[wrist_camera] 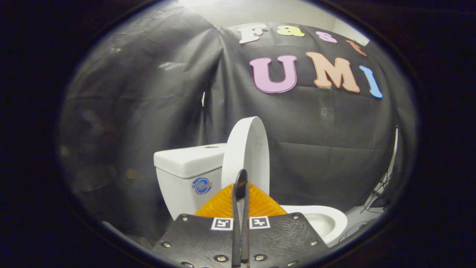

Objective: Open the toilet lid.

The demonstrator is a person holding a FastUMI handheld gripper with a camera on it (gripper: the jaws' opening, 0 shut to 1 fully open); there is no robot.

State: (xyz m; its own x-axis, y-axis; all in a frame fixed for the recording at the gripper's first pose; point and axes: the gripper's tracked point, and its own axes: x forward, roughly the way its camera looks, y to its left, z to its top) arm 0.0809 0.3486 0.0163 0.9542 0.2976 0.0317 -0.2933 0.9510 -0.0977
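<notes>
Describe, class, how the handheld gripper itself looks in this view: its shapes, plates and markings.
The gripper has two thin, flat fingers standing side by side, nearly together, rounded at the top. At their base sit two dark textured plates fastened with shiny round screws. Each plate carries one small square black-and-white marker near the fingers. Ribbed wedge-shaped pieces fan out behind the fingers.

The toilet lid (247, 152) is showing plain white; the tank (187, 175) is showing white too, wearing a round blue sticker (202, 185); the bowl rim (327, 217) is gleaming white; the booth wall (148, 93) is hanging black and creased.
</notes>
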